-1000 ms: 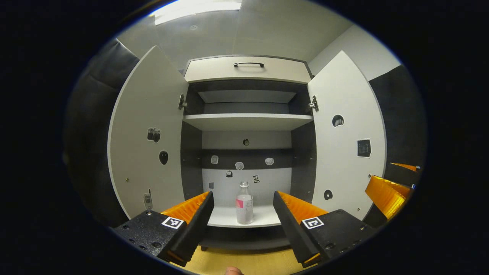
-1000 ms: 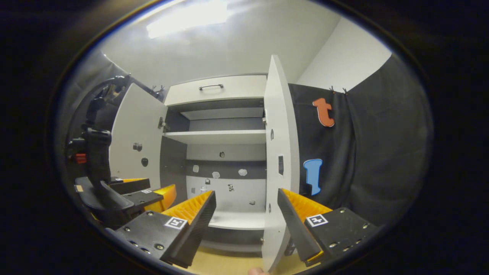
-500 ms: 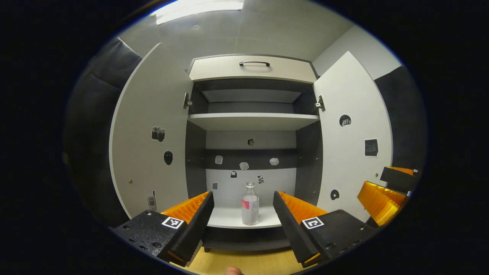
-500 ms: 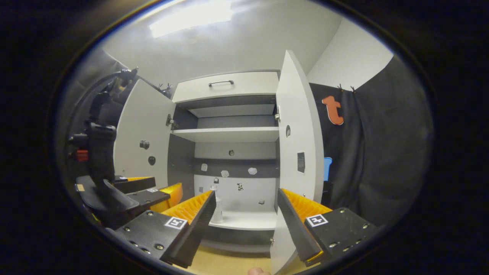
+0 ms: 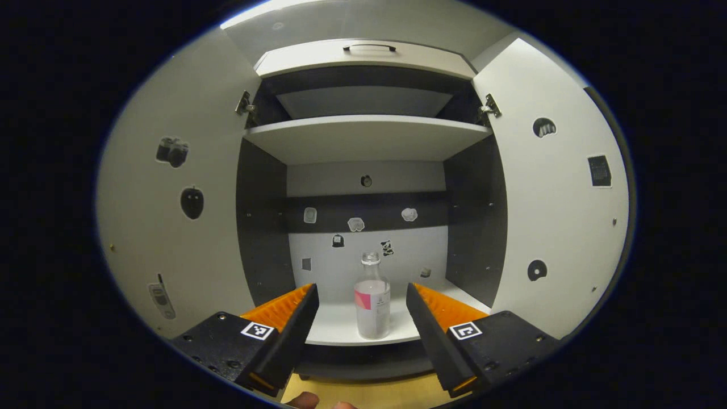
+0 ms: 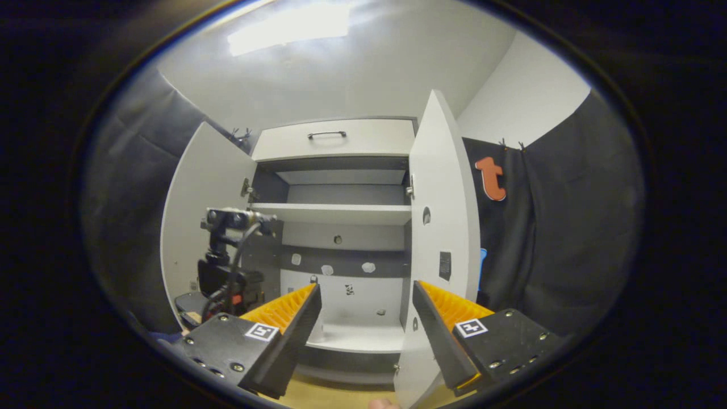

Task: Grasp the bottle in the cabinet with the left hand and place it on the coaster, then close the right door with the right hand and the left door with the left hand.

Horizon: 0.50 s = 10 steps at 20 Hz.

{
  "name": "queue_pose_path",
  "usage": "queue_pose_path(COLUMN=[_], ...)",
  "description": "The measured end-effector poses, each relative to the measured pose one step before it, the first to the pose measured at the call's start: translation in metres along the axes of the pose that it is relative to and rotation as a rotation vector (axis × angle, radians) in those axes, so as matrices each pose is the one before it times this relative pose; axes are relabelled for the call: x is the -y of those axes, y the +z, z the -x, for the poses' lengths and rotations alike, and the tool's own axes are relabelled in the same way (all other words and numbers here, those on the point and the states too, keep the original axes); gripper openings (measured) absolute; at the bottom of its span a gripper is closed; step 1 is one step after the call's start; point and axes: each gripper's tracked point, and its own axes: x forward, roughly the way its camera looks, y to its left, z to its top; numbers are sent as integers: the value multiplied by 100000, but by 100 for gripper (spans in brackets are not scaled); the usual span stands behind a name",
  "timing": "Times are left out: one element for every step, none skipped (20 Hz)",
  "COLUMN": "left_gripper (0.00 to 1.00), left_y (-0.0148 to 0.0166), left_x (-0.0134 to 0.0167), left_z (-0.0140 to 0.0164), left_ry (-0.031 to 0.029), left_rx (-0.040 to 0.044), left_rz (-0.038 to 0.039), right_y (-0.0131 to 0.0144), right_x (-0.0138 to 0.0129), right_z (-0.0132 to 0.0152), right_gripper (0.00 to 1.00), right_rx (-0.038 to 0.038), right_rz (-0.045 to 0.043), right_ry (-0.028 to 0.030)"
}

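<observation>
A: On the lower shelf (image 5: pixel 341 326) of the cabinet (image 5: pixel 363 142) the bottle (image 5: pixel 372 301) stands upright, near the front edge, between both open doors.

B: How will it handle?

A: It looks like clear, smooth plastic or glass, with a narrow neck and a label around the body. I judge it light but slippery, and easy to tip because it is tall and slim.

B: Where to hold it?

A: On the round body at the label, not the neck.

B: And the fingers?

A: The left gripper (image 5: pixel 360 295) is wide apart and holds nothing; the bottle is between its ribbed pads, farther off. The right gripper (image 6: pixel 366 295) is also spread and empty, near the right door (image 6: pixel 443 227).
</observation>
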Motion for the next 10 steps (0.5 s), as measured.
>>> queue_pose_path(left_gripper=[96,96,96,96,96,96,97,97,97,97], left_y=[-644,-402,-492,-458,-592,-484,-398,-394,-364,-366], left_x=[-47,109,215,93,80,15,22,32,-41,27], left_z=[-1066,-1190,-1066,-1084,-907,-1088,-973,-971,-1068,-876], left_ry=[-106,-695,-962,-871,-530,-85,-42,-22,151,198], left_rx=[-820,-493,-738,-842,-1107,-858,-578,-596,-122,-747], left_rz=[-949,-185,262,-96,-320,-243,180,259,205,-153], right_y=[231,69,98,-97,56,-3,-8,-22,-74,-226], right_x=[267,400,343,185,355,524,509,608,406,322], right_z=[18,-27,-62,94,-37,-68,-63,13,-39,122], right_gripper=[97,97,97,93,93,93,97,97,97,97], right_rx=[525,370,153,59,143,127,-193,-354,-487,-671], right_rz=[405,287,105,0,265,623,738,439,89,266], right_ry=[-1365,-1553,-1519,-1677,-1813,-1857,-1850,-1694,-1525,-1429])
